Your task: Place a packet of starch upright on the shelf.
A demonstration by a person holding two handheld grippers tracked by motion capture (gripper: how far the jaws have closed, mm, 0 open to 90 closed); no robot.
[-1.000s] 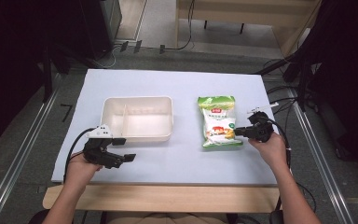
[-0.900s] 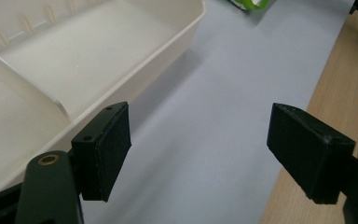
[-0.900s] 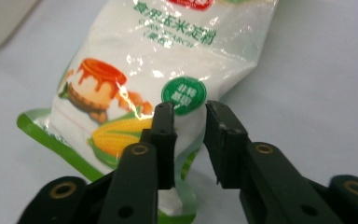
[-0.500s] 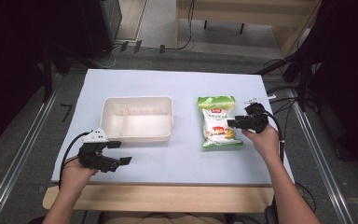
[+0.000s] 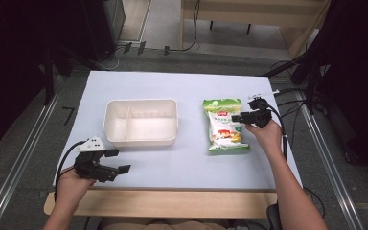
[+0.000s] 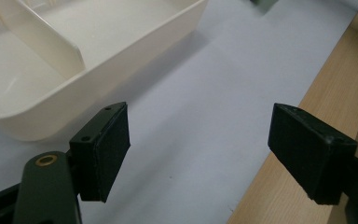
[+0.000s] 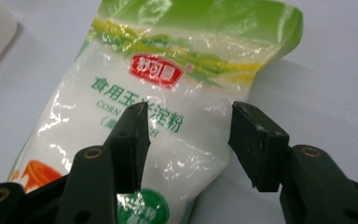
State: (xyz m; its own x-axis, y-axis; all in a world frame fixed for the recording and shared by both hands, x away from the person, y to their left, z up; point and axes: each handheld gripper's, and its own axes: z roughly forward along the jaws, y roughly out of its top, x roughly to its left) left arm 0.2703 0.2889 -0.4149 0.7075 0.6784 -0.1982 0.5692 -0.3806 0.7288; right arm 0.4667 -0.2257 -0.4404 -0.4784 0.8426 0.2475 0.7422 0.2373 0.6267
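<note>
- Here, in the high view, the right gripper (image 5: 239,117) is seen at the right edge of the green-and-white starch bag (image 5: 225,125), which lies flat on the pale table cover (image 5: 191,86), right of the cream divided tray (image 5: 141,122).
- The left gripper (image 5: 117,160) is held near the front table edge, just before the tray, jaws spread with nothing between them.
- Bare cover is left between tray and bag, and behind both.
- In the left gripper view, the open jaws frame bare cover; the tray wall (image 6: 121,60) stands up-left and the wooden table edge (image 6: 307,107) runs at right.
- In the right gripper view, the jaws have just been opening and stand apart over the bag's (image 7: 168,121) edge, not pressing on it.
- A red logo, green Chinese characters and "CORN" can be read on the bag.
</note>
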